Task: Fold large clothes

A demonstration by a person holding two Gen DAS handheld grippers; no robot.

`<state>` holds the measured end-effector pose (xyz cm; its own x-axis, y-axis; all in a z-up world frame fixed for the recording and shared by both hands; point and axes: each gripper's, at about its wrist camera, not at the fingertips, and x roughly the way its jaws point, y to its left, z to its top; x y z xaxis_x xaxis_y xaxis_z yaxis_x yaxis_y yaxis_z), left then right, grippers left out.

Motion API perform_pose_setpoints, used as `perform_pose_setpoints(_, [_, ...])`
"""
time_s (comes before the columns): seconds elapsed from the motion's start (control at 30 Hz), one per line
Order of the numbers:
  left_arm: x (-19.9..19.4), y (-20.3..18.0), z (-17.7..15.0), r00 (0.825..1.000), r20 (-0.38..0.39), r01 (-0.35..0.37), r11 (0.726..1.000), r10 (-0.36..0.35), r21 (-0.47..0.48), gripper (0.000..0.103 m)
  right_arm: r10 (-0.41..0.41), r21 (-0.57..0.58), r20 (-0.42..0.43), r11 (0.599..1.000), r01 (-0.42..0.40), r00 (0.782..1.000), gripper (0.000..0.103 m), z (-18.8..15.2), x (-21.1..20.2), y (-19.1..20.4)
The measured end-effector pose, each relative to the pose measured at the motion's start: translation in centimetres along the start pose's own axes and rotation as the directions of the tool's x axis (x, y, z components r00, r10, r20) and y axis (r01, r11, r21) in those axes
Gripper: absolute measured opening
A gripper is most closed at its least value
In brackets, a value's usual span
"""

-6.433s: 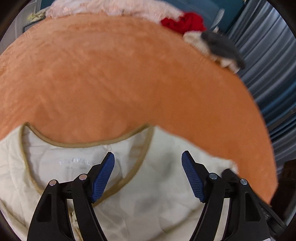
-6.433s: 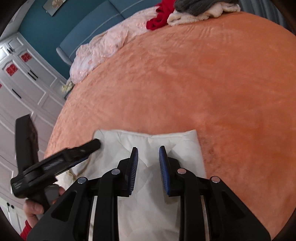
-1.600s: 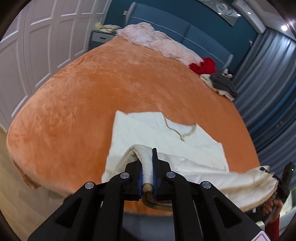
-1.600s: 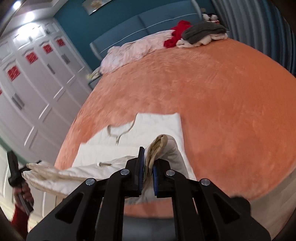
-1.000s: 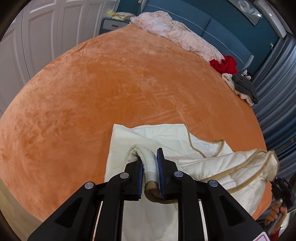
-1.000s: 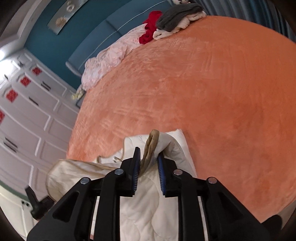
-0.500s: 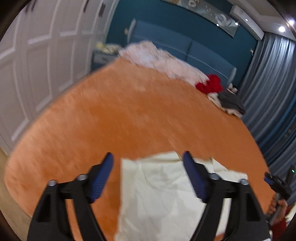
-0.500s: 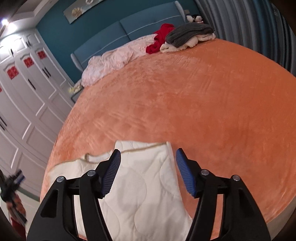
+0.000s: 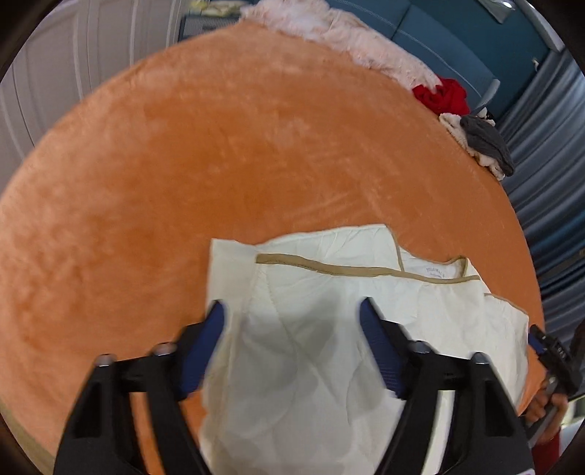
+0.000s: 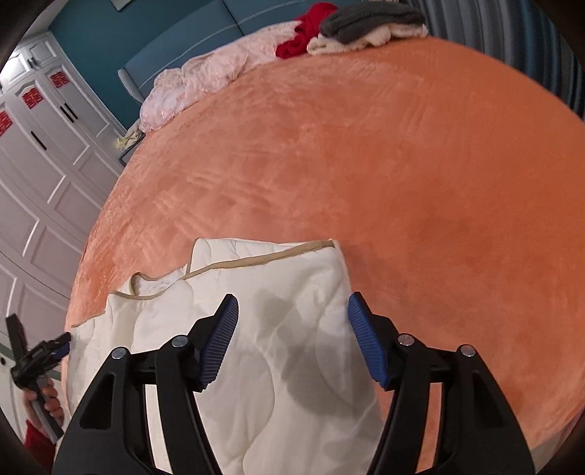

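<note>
Lying flat on the near part of the orange bed (image 10: 420, 153), the cream quilted garment (image 10: 292, 383) is seen folded once, with its tan-trimmed edge (image 9: 329, 268) turned toward the far side. Its long axis is judged to run left to right across the bed, from one hand to the other.

The left gripper (image 9: 292, 329) is held above the left half of the garment, its fingers (image 9: 204, 339) apart and closing, with nothing pressed between them; cloth is seen only below. The right gripper (image 10: 292, 329) is held above the right half, its fingers (image 10: 365, 339) spread fairly wide and likewise gripping nothing. In each view the other tool is seen at the frame's edge, beside the opposite end of the garment.

Both hands are judged about equally near the cloth, each over its own end. The garment's right edge is seen just beneath the right finger, and the left edge just beneath the left finger, so either short end could be taken for a fold across the long axis.

A pile of other clothes (image 10: 329, 33) is left at the far end of the bed, well apart.
</note>
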<state>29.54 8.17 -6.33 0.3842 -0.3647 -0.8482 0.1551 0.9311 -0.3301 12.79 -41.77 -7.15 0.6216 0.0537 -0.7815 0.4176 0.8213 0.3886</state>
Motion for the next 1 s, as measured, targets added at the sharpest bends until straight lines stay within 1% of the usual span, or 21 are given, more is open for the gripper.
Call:
perform_pose_setpoints(0.03, [0.4, 0.1, 0.2, 1.0, -0.01, 0.002, 1.0, -0.002, -0.011, 0.043, 0.002, 0.004, -0.007, 1.0, -0.002, 1.0, 0.061, 0.1, 0.4, 0.0])
perform_pose_setpoints(0.07, [0.5, 0.1, 0.4, 1.0, -0.007, -0.003, 1.0, 0.003, -0.017, 0.032, 0.013, 0.005, -0.02, 1.0, -0.012, 1.0, 0.05, 0.2, 0.9, -0.1])
perform_pose_setpoints(0.1, [0.5, 0.0, 0.4, 1.0, -0.003, -0.004, 1.0, 0.004, -0.019, 0.023, 0.021, 0.003, -0.028, 1.0, -0.021, 0.999, 0.039, 0.3, 1.3, -0.1])
perform_pose_setpoints(0.13, [0.3, 0.0, 0.7, 1.0, 0.002, 0.001, 1.0, -0.001, -0.023, 0.01, 0.024, -0.004, -0.036, 1.0, -0.024, 0.999, 0.019, 0.5, 1.5, 0.0])
perform_pose_setpoints(0.17, [0.0, -0.2, 0.9, 1.0, 0.014, 0.004, 1.0, -0.003, -0.026, 0.007, 0.036, -0.015, -0.036, 0.999, -0.037, 0.999, 0.01, 0.7, 1.5, 0.2])
perform_pose_setpoints(0.2, [-0.4, -0.3, 1.1, 0.999, 0.036, 0.002, 1.0, -0.001, -0.024, 0.007, 0.042, -0.024, -0.021, 0.999, -0.043, 0.999, 0.009, 0.9, 1.1, 0.4])
perform_pose_setpoints(0.23, [-1.3, -0.6, 1.4, 0.997, 0.075, -0.007, 1.0, 0.008, -0.01, 0.006, 0.043, -0.035, 0.006, 0.998, -0.043, 0.999, 0.007, 1.3, 0.6, 0.6])
perform_pose_setpoints(0.33, [-2.4, -1.3, 2.5, 0.991, 0.132, -0.022, 1.0, 0.021, 0.005, 0.006, 0.068, -0.046, 0.092, 0.997, -0.064, 0.993, 0.006, 2.8, -1.1, 1.4])
perform_pose_setpoints(0.37, [-2.5, -1.4, 2.8, 0.989, 0.142, -0.034, 0.999, 0.033, 0.004, 0.006, 0.061, -0.051, 0.116, 0.997, -0.055, 0.991, 0.006, 3.4, -1.4, 1.7])
perform_pose_setpoints(0.43, [-1.8, -1.7, 3.6, 0.986, 0.149, -0.075, 0.997, 0.073, 0.007, 0.006, 0.031, -0.06, 0.137, 0.998, -0.023, 0.99, 0.006, 4.1, -1.1, 2.1])
perform_pose_setpoints(0.57, [1.3, -1.4, 4.3, 0.984, 0.115, -0.134, 0.991, 0.134, -0.008, 0.006, -0.047, -0.051, 0.095, 0.997, 0.052, 0.994, 0.006, 4.5, 2.6, 2.1])
perform_pose_setpoints(0.67, [4.0, -1.3, 4.1, 0.976, 0.084, -0.2, 0.98, 0.199, 0.008, 0.006, -0.098, -0.051, 0.049, 0.994, 0.1, 0.994, 0.006, 3.7, 5.5, 1.6])
perform_pose_setpoints(0.73, [5.6, -1.0, 3.7, 0.97, 0.07, -0.233, 0.972, 0.231, 0.022, 0.008, -0.121, -0.05, 0.03, 0.991, 0.122, 0.992, 0.007, 3.2, 7.0, 1.1])
perform_pose_setpoints(0.8, [6.9, -0.5, 3.2, 0.968, 0.061, -0.247, 0.969, 0.245, 0.027, 0.009, -0.124, -0.044, 0.024, 0.991, 0.125, 0.992, 0.008, 3.0, 7.8, 0.7])
perform_pose_setpoints(0.9, [7.8, -0.3, 2.5, 0.962, 0.081, -0.263, 0.964, 0.259, 0.035, 0.011, -0.123, -0.042, 0.023, 0.991, 0.124, 0.992, 0.008, 2.3, 8.6, 0.3])
perform_pose_setpoints(1.0, [8.5, -0.4, 2.0, 0.955, 0.11, -0.28, 0.959, 0.275, 0.033, 0.015, -0.131, -0.054, 0.044, 0.99, 0.133, 0.99, 0.008, 1.6, 9.1, 0.4])
